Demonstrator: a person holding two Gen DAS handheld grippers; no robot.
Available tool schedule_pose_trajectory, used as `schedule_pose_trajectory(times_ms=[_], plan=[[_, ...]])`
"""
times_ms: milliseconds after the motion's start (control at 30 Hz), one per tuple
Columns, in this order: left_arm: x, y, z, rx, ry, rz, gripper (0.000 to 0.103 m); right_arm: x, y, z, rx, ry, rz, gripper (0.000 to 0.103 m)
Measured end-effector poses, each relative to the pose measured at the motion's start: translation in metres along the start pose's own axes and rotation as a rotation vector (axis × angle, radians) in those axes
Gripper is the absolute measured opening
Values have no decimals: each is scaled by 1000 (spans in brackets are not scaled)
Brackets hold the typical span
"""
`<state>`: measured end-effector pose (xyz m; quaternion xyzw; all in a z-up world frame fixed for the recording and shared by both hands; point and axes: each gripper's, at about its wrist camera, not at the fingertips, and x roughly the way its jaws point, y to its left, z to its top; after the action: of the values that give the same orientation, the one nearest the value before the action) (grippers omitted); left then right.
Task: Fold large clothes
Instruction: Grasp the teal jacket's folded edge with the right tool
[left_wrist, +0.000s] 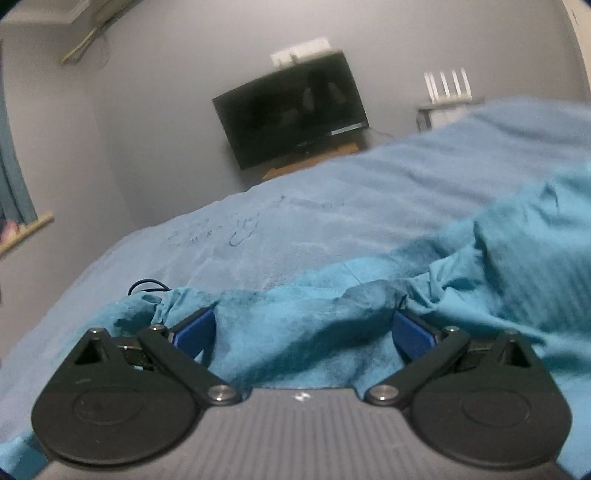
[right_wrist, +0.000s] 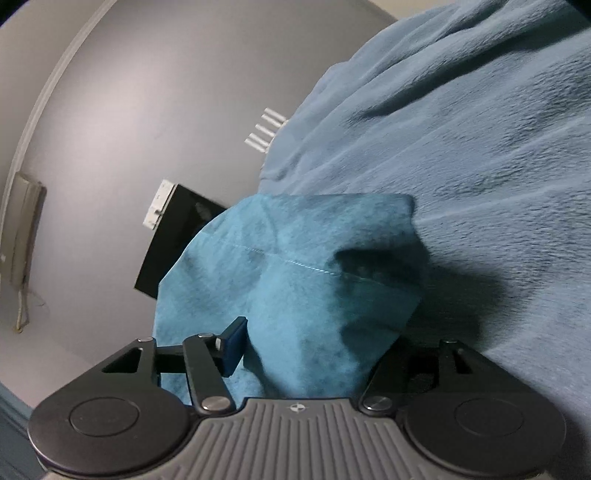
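Note:
A teal garment (left_wrist: 461, 280) lies bunched on the light blue bed cover (left_wrist: 332, 206). In the left wrist view my left gripper (left_wrist: 303, 328) has its blue pads (left_wrist: 195, 332) spread wide, with the garment's edge draped over and between them. In the right wrist view my right gripper (right_wrist: 306, 354) also stands wide, tilted sideways, with a fold of the teal garment (right_wrist: 295, 266) lying across it and hiding the right pad; the left pad (right_wrist: 232, 347) shows. Whether either gripper pinches cloth is hidden.
A dark television (left_wrist: 291, 110) stands on a wooden stand against the grey wall, with a white router (left_wrist: 447, 88) on a shelf to its right. A black cable (left_wrist: 147, 286) lies on the bed cover near my left gripper. An air conditioner (right_wrist: 22, 236) hangs on the wall.

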<state>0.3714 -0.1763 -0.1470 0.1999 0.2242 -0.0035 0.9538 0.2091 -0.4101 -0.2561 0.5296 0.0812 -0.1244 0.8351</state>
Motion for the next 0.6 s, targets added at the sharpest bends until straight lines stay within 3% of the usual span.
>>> schedule_pose_trajectory(times_ms=[100,267,433,600], plan=[[19,-11,-10,15,24,10,103,2,4,-1,4,-27,-21,67],[30,-9,-13,-4,55,-11,103,17,-1,2,-19,-14,30,70],[11,11,1,-35,145,-61,103,29,-16,4,43,10,44,69],[-42,43,-22,-38,166,-81,103,37,-15,9,74,23,64,68]])
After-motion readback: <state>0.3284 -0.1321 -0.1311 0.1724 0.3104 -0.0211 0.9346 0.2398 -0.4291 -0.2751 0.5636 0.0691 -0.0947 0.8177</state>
